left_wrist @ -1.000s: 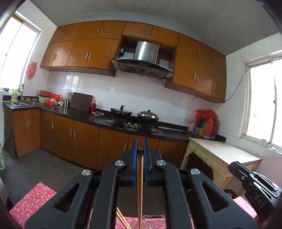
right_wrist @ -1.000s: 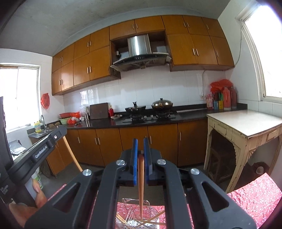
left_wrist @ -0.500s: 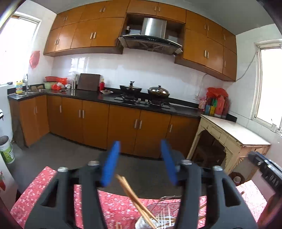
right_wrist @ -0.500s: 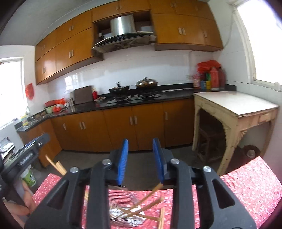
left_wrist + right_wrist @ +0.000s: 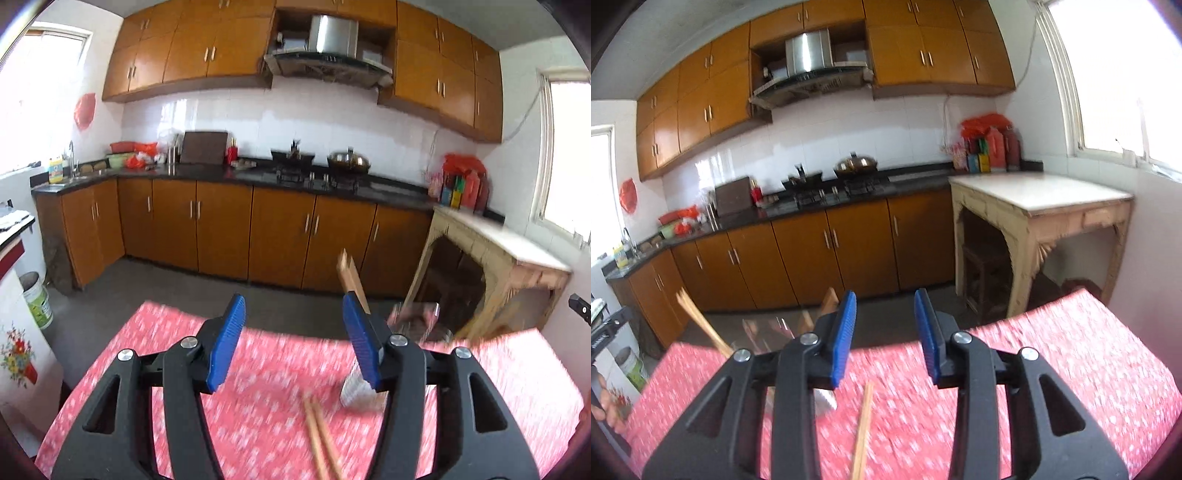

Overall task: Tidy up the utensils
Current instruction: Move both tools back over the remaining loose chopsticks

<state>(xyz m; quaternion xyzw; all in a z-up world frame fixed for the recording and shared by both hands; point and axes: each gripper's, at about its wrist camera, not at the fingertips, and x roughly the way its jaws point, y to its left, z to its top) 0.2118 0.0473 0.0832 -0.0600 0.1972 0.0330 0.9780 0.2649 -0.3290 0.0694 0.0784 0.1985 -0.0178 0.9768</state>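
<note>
Several chopsticks [image 5: 352, 280] already stand in the wire holder [image 5: 417, 325] at the far edge of the table [image 5: 258, 413], their square wooden tops leaning out above its rim, so part of the sorting looks done. More remain loose: in the left wrist view a pair [image 5: 321, 435] lies on the cloth under the left gripper [image 5: 293, 341], and in the right wrist view one stick [image 5: 862, 428] lies below the right gripper [image 5: 884, 332]. Whether other utensils wait elsewhere cannot be told.

The left gripper's jaws stand spread with nothing between them. The right gripper's jaws have just been opening and now stand moderately apart, also empty. By this reading, each has a loose stick close ahead as the likely next pickup.

The chopsticks are pale, plain wood, long and thin, squared at the thick end. The holder is a shiny metal basket of thin wires, see-through and blurred here. The cloth is red with a small white flecked print and lies flat. The pads [image 5: 225, 339] are blue and ribbed, set in black plastic arms.
</note>
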